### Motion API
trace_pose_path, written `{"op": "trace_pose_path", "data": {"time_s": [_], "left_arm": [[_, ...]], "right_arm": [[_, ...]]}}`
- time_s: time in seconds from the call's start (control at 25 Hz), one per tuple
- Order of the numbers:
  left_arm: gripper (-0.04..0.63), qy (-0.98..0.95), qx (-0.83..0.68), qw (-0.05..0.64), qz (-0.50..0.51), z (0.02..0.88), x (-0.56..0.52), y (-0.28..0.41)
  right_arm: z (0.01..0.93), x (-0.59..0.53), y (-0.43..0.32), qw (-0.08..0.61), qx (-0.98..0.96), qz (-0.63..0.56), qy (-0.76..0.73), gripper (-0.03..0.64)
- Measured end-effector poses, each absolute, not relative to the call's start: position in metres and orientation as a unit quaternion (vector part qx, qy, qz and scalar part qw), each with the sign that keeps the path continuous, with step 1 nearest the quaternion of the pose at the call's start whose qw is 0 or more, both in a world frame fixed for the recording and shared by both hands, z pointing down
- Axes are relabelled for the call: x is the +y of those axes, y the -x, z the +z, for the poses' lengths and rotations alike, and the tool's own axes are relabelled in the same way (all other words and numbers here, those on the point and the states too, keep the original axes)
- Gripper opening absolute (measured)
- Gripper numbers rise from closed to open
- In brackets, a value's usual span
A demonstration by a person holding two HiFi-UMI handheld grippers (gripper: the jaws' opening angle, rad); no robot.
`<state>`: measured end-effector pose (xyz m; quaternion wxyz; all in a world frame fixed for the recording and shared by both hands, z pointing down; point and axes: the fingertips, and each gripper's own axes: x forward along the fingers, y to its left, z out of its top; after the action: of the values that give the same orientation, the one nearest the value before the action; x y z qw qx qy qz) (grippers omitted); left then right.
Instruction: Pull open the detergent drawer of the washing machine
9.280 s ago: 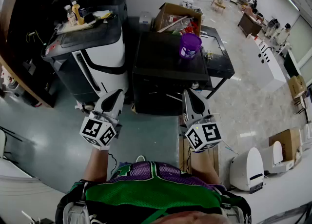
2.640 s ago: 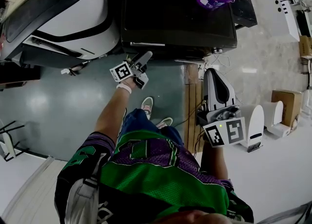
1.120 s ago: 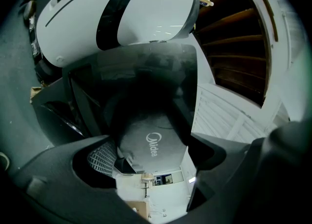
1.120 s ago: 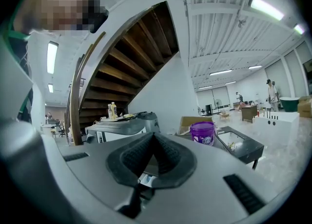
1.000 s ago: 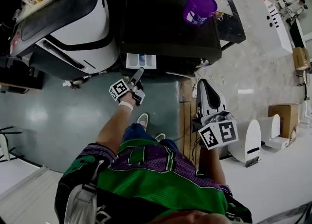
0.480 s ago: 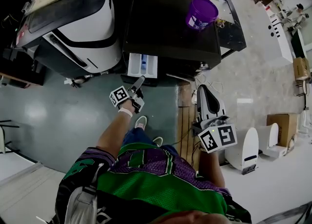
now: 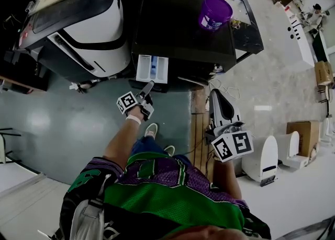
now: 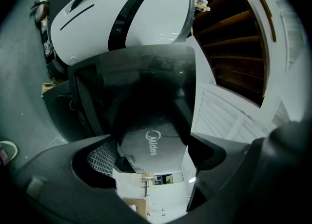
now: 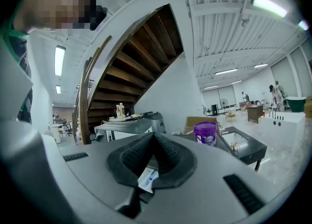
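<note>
The detergent drawer (image 7: 152, 69), a white plastic tray with a blue insert, stands out from the upper left front of the black box-shaped washing machine (image 7: 183, 30), its compartments showing only in the head view. The left gripper (image 7: 148, 85) points at the drawer's front edge from just beside it. Contact cannot be told. Its own view shows the jaws wide apart, with a dark panel bearing a "Midea" logo between them and nothing clamped. The right gripper (image 7: 215, 93) hangs apart, off the machine's right corner. Its view shows the jaws closed together and empty, with the drawer (image 9: 147, 179) glimpsed below them and the round purple plastic bucket (image 9: 205, 133) on the machine's top.
</note>
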<state>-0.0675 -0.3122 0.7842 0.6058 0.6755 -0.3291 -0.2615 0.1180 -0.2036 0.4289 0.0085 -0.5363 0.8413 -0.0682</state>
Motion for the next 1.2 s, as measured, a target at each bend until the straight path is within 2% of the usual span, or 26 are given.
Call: {"op": "trace_pose_path", "data": {"time_s": [0.56,1.2], "left_arm": [[0.468,-0.716,-0.332,0.571,-0.225,0.765,-0.287,0.07],[0.468,-0.824,-0.32,0.434,-0.173,0.639,-0.253,0.066]], "right_arm": [[0.419,-0.19,-0.124,0.014,0.851,-0.053,0.523,0.002],[0.374,-0.174,-0.141,0.064,0.855,-0.03,0.514,0.002]]}}
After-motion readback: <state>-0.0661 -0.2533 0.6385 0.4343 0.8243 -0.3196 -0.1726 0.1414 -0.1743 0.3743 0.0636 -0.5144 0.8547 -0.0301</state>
